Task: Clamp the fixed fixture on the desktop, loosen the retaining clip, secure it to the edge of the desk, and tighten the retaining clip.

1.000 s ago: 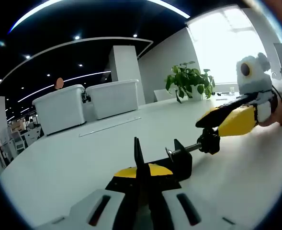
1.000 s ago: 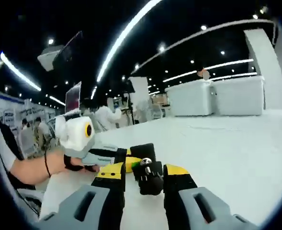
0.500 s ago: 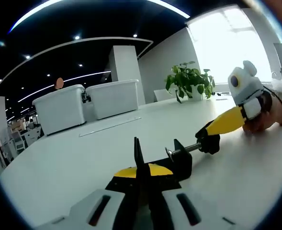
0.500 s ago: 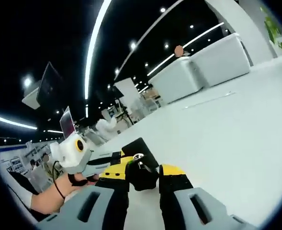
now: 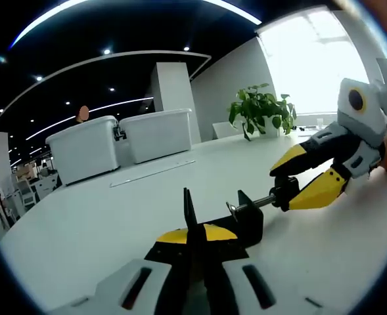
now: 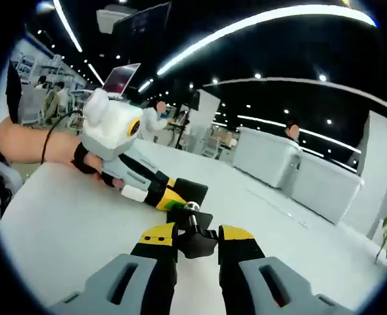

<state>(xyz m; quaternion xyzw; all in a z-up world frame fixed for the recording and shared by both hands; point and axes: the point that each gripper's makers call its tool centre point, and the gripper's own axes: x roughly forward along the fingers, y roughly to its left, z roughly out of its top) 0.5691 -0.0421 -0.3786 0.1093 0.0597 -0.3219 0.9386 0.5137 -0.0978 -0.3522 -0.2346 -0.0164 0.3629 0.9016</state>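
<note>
Left gripper (image 5: 194, 252) jaws pinched shut on the black clamp (image 5: 242, 220) body, pinning it flat on the white desk (image 5: 101, 223). Right gripper (image 6: 188, 244) jaws closed around the screw knob (image 6: 194, 237). Looks rigid metal, light; knob small, likely slips, so grip it square before turning.

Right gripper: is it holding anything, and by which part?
Yes. The right gripper grips the black metal clamp fixture by the black knob at the end of its screw; the left gripper pinches the clamp's body.
</note>
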